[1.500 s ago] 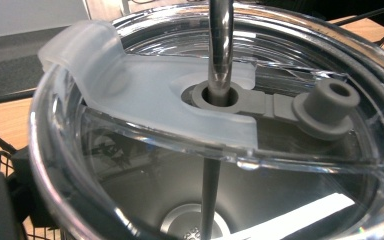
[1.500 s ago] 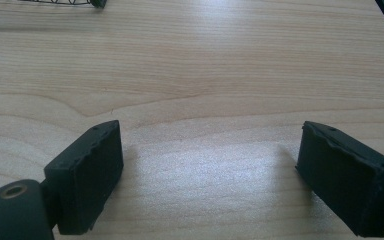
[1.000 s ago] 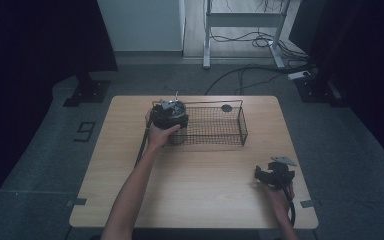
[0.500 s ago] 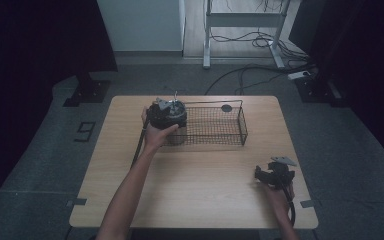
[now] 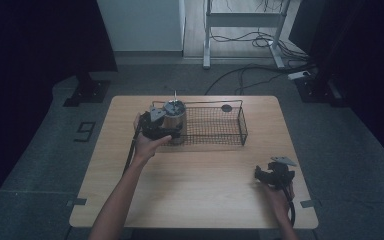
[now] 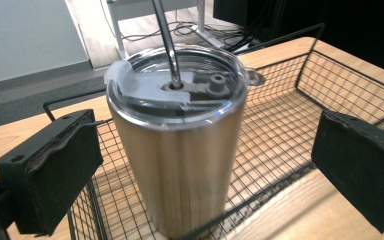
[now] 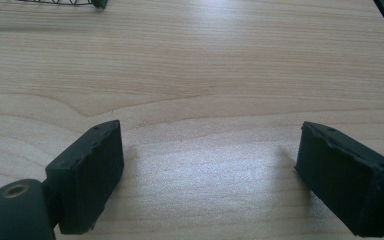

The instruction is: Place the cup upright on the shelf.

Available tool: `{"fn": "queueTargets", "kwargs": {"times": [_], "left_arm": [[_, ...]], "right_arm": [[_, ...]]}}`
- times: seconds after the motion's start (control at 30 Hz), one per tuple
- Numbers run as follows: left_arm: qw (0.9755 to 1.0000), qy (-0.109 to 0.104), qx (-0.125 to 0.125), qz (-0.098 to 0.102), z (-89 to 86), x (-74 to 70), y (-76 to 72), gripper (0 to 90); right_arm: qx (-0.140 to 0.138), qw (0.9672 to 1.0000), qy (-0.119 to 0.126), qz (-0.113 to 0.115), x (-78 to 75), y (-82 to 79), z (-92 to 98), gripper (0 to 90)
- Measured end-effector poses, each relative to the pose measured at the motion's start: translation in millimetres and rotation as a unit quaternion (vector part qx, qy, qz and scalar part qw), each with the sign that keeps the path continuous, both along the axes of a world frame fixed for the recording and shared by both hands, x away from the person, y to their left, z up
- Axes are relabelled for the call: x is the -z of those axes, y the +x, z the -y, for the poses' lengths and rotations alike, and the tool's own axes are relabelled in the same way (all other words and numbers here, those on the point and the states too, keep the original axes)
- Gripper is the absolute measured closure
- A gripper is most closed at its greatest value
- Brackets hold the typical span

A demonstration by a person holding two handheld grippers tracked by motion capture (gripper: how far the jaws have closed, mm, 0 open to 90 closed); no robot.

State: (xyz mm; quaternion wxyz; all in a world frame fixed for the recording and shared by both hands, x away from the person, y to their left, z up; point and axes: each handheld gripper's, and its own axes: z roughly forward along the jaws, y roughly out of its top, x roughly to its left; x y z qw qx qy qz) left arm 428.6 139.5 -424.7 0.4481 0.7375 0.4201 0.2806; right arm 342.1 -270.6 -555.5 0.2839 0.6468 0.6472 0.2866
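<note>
A: Where's the tumbler (image 6: 180, 145) sitting?

B: Upright in the left end of the wire basket (image 5: 215, 127), upper middle of the high view. In the left gripper view it stands at centre frame, straw (image 6: 166, 40) rising through the lid (image 6: 180, 87).

A: And the left tongs (image 5: 156, 125)?

B: Spread wide, one black pad (image 6: 55, 172) on each side of the tumbler, neither touching it. Gripping nothing. I'd judge they're lined up at mid-height so the pads would meet the straight wall, below the lid.

A: What's it made of?

B: Brushed steel body, tapering slightly toward the base, with a clear plastic lid and a metal straw. Smooth and round, so probably slippery; the rubbery-looking pads should help.

A: The basket?

B: Thin black wire mesh, rectangular, low walls. A small dark disc (image 5: 226, 108) lies at its far right corner; I can't tell what it is.

A: The right tongs (image 5: 275, 175)?

B: Lower right of the high view, also open and empty, low over the bare pale wood-grain table (image 7: 205, 65), well apart from the basket, probably idle.
</note>
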Motion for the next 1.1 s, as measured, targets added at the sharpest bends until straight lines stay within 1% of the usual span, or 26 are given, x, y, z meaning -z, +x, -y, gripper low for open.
{"fn": "queueTargets", "kwargs": {"times": [0.2, 0.23, 0.37, 0.53, 0.63, 0.8, 0.87, 1.0, 1.1], "left_arm": [[0.9998, -0.007, 0.020, -0.002, -6.6, 2.5, -23.8, 0.0], [0.9997, -0.010, 0.022, -0.003, -7.8, 3.7, -28.2, 0.0], [0.9991, -0.015, 0.037, -0.014, -16.5, 9.1, -46.6, 0.5], [0.9985, -0.019, 0.040, -0.032, -26.6, 20.7, -66.4, 1.7], [0.9983, -0.014, 0.039, -0.041, -34.7, 32.5, -80.0, 2.2], [0.9980, -0.007, 0.033, -0.054, -44.5, 51.3, -95.6, 3.2], [0.9977, -0.005, 0.031, -0.060, -47.2, 58.4, -99.7, 3.4], [0.9971, 0.012, 0.025, -0.071, -50.9, 70.8, -104.1, 4.3], [0.9965, 0.020, 0.023, -0.078, -51.5, 77.1, -106.5, 4.3]], "right_arm": [[0.003, 1.0000, 0.002, 0.000, -0.1, -0.2, -0.9, 12.1], [0.003, 1.0000, 0.002, 0.000, -0.1, -0.2, -0.8, 12.1], [0.003, 1.0000, 0.002, 0.000, -0.1, -0.2, -0.8, 12.1], [0.003, 1.0000, 0.002, 0.000, -0.1, -0.2, -0.8, 12.1], [0.003, 1.0000, 0.002, 0.000, -0.1, -0.2, -0.8, 12.1], [0.003, 1.0000, 0.002, 0.000, -0.1, -0.2, -0.8, 12.1], [0.003, 1.0000, 0.002, 0.000, -0.1, -0.2, -0.8, 12.0], [0.003, 1.0000, 0.002, 0.000, -0.1, -0.2, -0.8, 12.0], [0.003, 1.0000, 0.002, 0.000, -0.1, -0.2, -0.8, 12.0]]}}
